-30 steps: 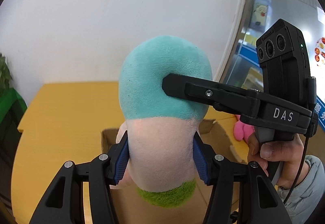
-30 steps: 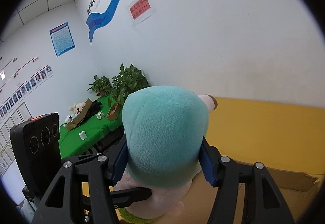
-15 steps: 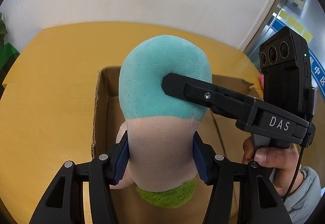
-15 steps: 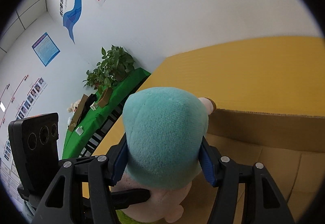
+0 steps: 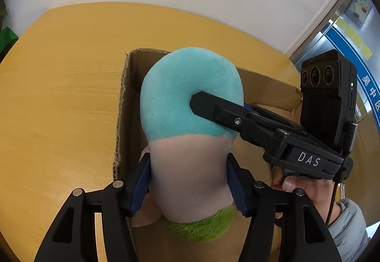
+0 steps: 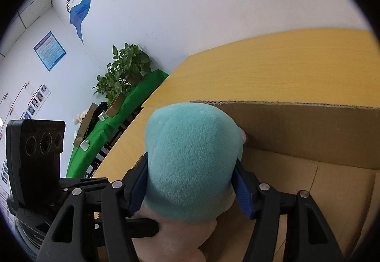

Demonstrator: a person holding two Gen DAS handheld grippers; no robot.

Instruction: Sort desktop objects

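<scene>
White wall backs the yellow wooden surface (image 5: 71, 100), and on it sits an open cardboard box (image 5: 125, 119) that you have the plush toy (image 5: 190, 100) hanging over. You grip the toy with both tools at once, presumably because it is bulky and soft and one pair of pads would let it flop. Your left hand-held gripper (image 5: 188, 181) is partly open and clamped on the pale lower body, its blue pads (image 5: 140, 183) dented into the fabric on either side. Your right hand-held gripper (image 6: 191, 179) comes in from the side, likewise partly open and pressed onto the teal head. Its jaws show no gap from the plush. From the left tool, the toy stands straight ahead between the fingers, its head farthest out. The box floor lies just beyond and beneath it. Whether the toy already touches the cardboard you cannot tell.
</scene>
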